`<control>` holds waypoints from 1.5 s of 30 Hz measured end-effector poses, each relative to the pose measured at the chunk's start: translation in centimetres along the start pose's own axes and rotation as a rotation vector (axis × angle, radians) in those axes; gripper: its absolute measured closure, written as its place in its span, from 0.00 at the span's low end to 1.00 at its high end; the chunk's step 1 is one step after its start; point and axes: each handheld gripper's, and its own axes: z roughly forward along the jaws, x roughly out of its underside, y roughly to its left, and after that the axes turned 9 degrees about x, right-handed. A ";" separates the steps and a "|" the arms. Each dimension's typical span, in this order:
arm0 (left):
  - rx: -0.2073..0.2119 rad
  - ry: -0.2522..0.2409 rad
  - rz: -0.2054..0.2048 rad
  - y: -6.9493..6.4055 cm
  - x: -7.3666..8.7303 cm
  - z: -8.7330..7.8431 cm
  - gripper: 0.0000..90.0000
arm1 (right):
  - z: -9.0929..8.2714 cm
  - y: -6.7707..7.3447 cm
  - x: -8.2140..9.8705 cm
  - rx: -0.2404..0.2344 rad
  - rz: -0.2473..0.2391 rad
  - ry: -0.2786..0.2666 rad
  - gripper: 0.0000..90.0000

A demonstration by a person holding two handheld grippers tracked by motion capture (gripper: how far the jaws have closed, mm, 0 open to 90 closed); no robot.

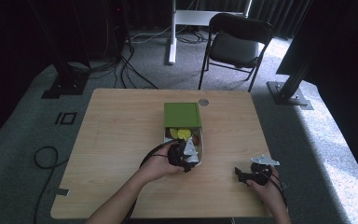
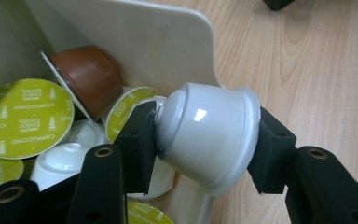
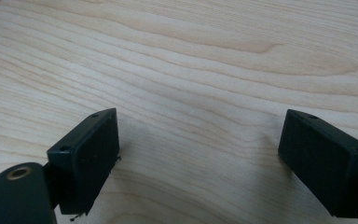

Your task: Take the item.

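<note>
The white capsule (image 2: 208,140) sits clamped between the left tool's (image 2: 205,144) pads, at the box (image 2: 168,37) rim above the other capsules (image 2: 23,119). Lift it straight up, clear of the wall, squeezing gently. The right tool (image 3: 200,158) rests wide apart, empty, on the table (image 3: 191,60).

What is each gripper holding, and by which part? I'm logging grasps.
The left gripper clamps a white coffee capsule end to end, over the box rim. The right gripper is open and holds nothing.

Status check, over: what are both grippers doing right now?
Left gripper shut on white capsule, at box rim. Right gripper open over bare table. Nothing in the way.
</note>
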 end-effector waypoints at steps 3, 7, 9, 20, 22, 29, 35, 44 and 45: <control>-0.007 -0.007 -0.001 0.0 0.0 -0.3 0.57 | 0.0 0.0 0.0 0.000 0.000 0.000 0.13; -0.011 -0.024 -0.009 0.0 0.0 -0.8 0.58 | 0.0 0.0 0.0 0.000 0.001 0.000 0.13; -0.009 -0.034 -0.008 0.0 -0.1 -1.1 0.59 | 0.0 0.0 0.0 0.000 0.000 0.000 0.13; -0.040 -0.098 -0.014 -0.2 -0.6 -3.7 0.59 | 0.0 0.0 0.0 0.000 -0.001 -0.001 0.13; -0.034 -0.118 -0.024 0.0 -0.5 -4.3 0.59 | 0.0 0.0 0.0 0.000 -0.001 -0.001 0.13; -0.068 -0.160 -0.037 0.4 -0.2 -5.9 0.59 | 0.0 0.0 0.0 0.000 -0.001 0.000 0.13; -0.129 -0.242 -0.089 1.1 0.9 -7.6 0.59 | 0.0 0.0 0.0 0.000 -0.001 0.000 0.13; -0.211 -0.338 -0.183 2.7 3.6 -10.3 0.59 | 0.0 0.0 0.0 0.001 -0.001 -0.001 0.13; -0.227 -0.361 -0.203 3.0 4.0 -10.6 0.59 | 0.0 0.0 0.0 0.000 0.000 -0.001 0.13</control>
